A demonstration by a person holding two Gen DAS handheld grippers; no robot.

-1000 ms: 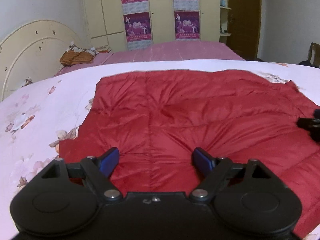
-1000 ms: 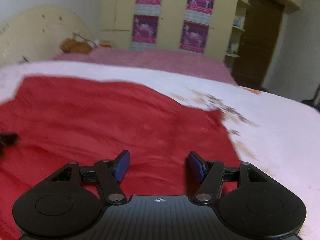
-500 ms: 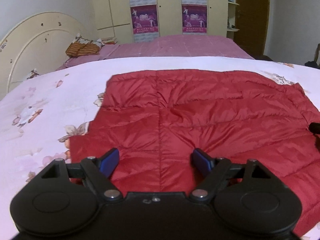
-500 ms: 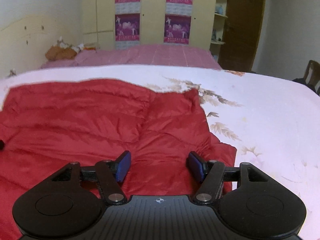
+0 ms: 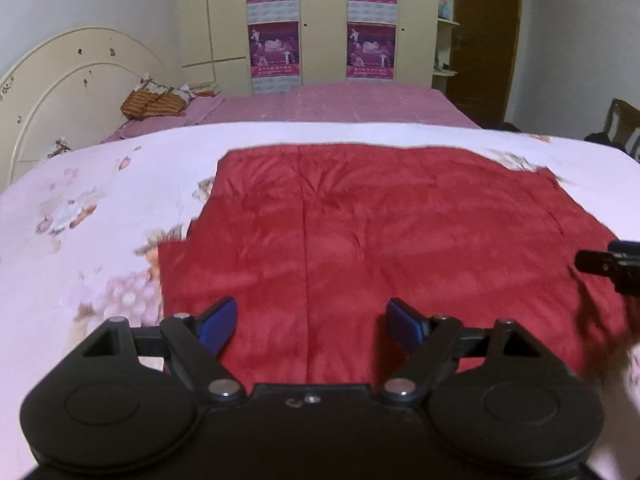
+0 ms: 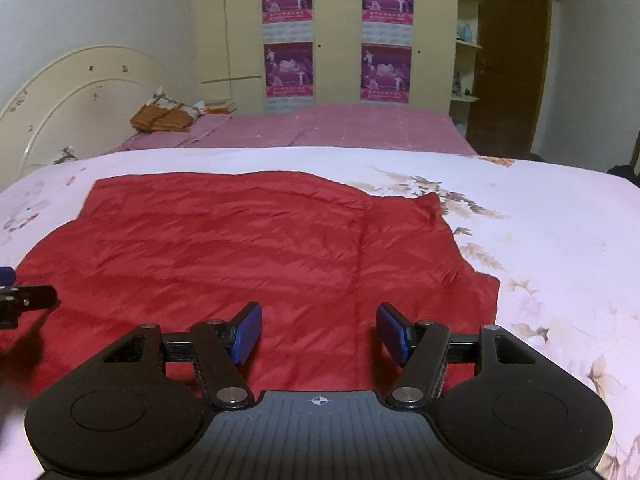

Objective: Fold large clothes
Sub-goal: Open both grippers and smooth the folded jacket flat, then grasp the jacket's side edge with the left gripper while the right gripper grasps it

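Observation:
A large red quilted garment (image 5: pixel 380 232) lies spread flat on a bed with a pale floral sheet (image 5: pixel 88 216); it also shows in the right wrist view (image 6: pixel 248 248). My left gripper (image 5: pixel 312 324) is open and empty, above the garment's near left part. My right gripper (image 6: pixel 318 334) is open and empty, above the garment's near right part. Each gripper shows at the edge of the other's view: the right one at the right edge of the left wrist view (image 5: pixel 612 266), the left one at the left edge of the right wrist view (image 6: pixel 20 300).
A cream headboard (image 5: pixel 68 100) stands at the left. A second bed with a pink cover (image 5: pixel 332 104) lies behind, with an orange bundle (image 5: pixel 154 104) on it. A wardrobe with posters (image 5: pixel 324 20) and a brown door (image 5: pixel 484 40) are at the back.
Both grippers have drawn back and risen a little, so more of the garment and the sheet shows. Both stay open. The garment lies flat as before.

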